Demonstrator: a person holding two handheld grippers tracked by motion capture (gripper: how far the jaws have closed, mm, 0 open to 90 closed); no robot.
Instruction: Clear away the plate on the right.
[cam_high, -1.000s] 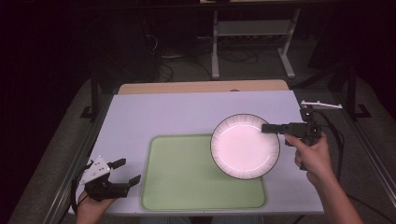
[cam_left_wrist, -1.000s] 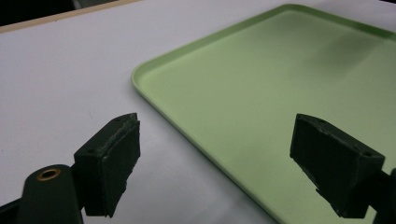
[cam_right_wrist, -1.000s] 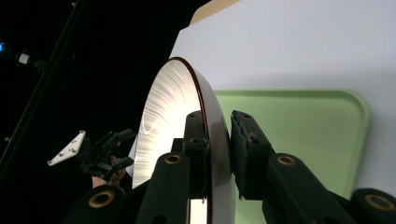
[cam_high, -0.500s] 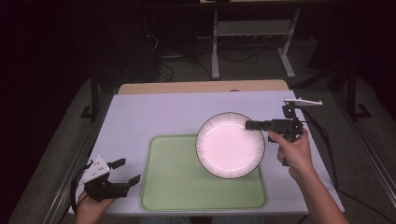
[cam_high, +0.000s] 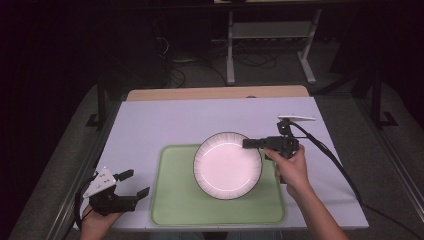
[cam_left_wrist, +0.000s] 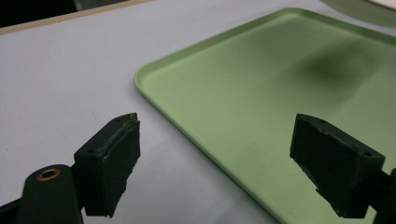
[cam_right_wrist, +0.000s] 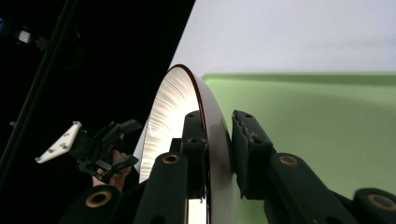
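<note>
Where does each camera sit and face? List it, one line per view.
High view: above the person's side, looking forward and down on the table; both forearms, left gripper, right gripper.
Left gripper view: rides the left gripper, looking along its open jaws at the green tray.
Right gripper view: rides the right gripper, looking along jaws shut on the plate rim.
Shared: tray, plate.

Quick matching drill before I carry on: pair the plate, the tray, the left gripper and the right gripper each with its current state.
Things:
1. plate
2. tray
3. left gripper
4. right gripper

States:
A. jaws apart, holding nothing
B. green, flat on the table
C. clamped on a rim
D. white, held by its edge above the tray

Pairs: 1-D, 2-B, 3-A, 4-C
</note>
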